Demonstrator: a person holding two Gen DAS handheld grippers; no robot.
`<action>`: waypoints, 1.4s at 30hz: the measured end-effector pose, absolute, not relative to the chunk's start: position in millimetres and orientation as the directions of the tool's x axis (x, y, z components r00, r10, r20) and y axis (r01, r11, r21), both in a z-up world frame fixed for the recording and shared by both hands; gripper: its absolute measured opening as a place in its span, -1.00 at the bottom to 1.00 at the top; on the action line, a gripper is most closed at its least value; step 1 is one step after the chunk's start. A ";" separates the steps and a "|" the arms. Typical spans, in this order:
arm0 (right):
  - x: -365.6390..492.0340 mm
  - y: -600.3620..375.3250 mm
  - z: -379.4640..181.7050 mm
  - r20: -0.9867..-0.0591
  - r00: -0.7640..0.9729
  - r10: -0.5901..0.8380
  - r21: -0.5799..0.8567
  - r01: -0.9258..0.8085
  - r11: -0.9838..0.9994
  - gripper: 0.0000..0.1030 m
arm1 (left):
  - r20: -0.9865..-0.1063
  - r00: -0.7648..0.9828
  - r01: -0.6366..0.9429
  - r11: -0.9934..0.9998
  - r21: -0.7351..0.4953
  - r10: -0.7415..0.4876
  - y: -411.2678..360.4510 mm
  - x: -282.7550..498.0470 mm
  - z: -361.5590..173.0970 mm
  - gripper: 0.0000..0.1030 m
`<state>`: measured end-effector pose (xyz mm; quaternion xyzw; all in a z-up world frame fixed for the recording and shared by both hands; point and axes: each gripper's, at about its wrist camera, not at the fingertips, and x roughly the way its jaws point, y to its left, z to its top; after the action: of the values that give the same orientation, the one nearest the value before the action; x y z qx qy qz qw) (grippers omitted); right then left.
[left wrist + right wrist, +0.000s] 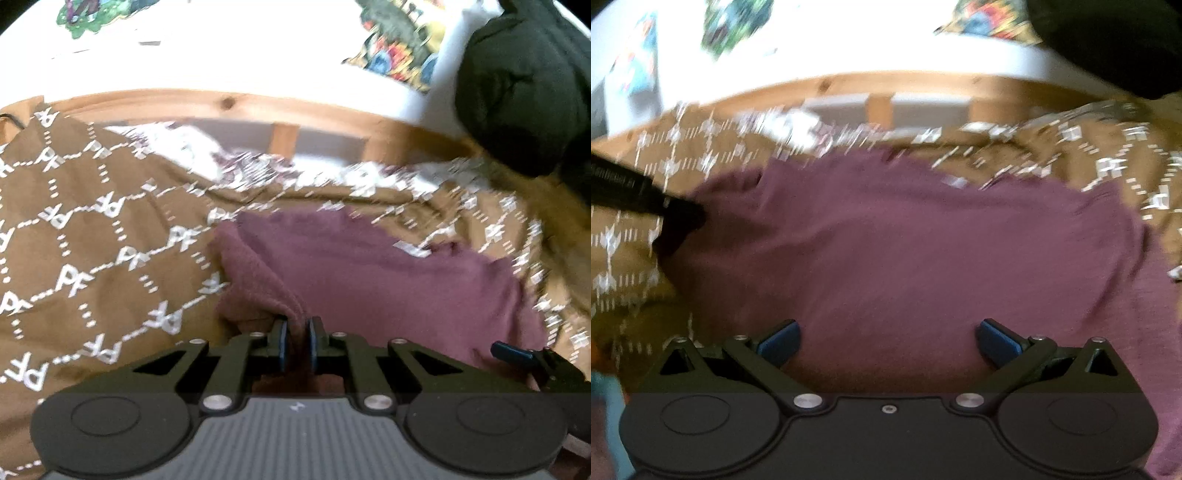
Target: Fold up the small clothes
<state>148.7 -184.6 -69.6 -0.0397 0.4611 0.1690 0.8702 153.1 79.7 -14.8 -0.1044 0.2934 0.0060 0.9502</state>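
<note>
A small maroon garment (388, 280) lies on a brown patterned bedspread (92, 229). My left gripper (297, 332) is shut on a bunched fold at the garment's left near edge. In the right wrist view the garment (905, 240) spreads wide and fairly flat. My right gripper (888, 341) is open and empty, just above the garment's near edge. The left gripper shows as a dark blurred shape at the garment's left corner (676, 218). A blue fingertip of the right gripper shows at the lower right of the left wrist view (511, 350).
A wooden bed frame rail (240, 103) runs across behind the bedspread, with a white wall and colourful pictures (399, 44) beyond. A dark bundle (517, 92) sits at the upper right. Both views are motion-blurred.
</note>
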 end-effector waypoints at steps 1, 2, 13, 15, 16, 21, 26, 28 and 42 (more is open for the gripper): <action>150.6 -189.4 -63.4 -0.801 0.548 0.239 0.078 -0.300 0.951 0.99 | -0.550 0.832 -0.056 0.977 -0.208 -0.070 75.9 154.5 -11.3 -0.78; 153.7 -194.1 -57.7 -0.789 0.575 0.215 0.066 -0.268 0.961 0.99 | -0.544 0.835 -0.037 0.976 -0.217 -0.089 69.7 156.0 -7.5 -0.78; 179.0 -261.2 -37.9 -0.749 0.663 0.023 0.012 -0.021 1.000 0.99 | -0.565 0.773 0.243 0.957 -0.157 -0.289 -39.6 171.1 -4.6 -0.79; 182.5 -275.6 -35.1 -0.747 0.665 -0.001 0.001 0.002 1.000 0.99 | -0.594 0.748 0.277 0.952 -0.127 -0.296 -59.2 169.4 -14.6 -0.78; 184.1 -280.8 -33.1 -0.743 0.669 -0.018 -0.007 0.019 1.000 0.99 | -0.613 0.732 0.290 0.950 -0.115 -0.297 -66.7 168.9 -19.5 -0.78; 190.0 -306.3 -24.4 -0.725 0.685 -0.067 -0.008 0.089 0.996 0.99 | -0.661 0.668 0.343 0.930 -0.134 -0.342 -78.5 166.2 -33.4 -0.69; 193.4 -318.1 -24.7 -0.731 0.674 -0.106 -0.019 0.134 0.991 0.99 | -0.637 0.659 0.411 0.901 -0.140 -0.400 -80.2 151.9 -31.8 0.13; 192.6 -318.5 -25.7 -0.733 0.671 -0.107 -0.021 0.135 0.991 0.99 | -0.622 0.660 0.441 0.888 -0.132 -0.421 -81.4 144.2 -29.8 0.39; 184.7 -302.9 -26.6 -0.691 0.719 -0.075 -0.033 0.072 0.997 0.99 | -0.520 0.810 0.294 0.955 -0.036 -0.269 -58.1 127.4 -16.2 0.99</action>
<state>184.7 -302.9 -26.6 -0.0020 0.3727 -0.0394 0.9271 127.4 -58.1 -16.2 0.0230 0.2700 -0.1482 0.9511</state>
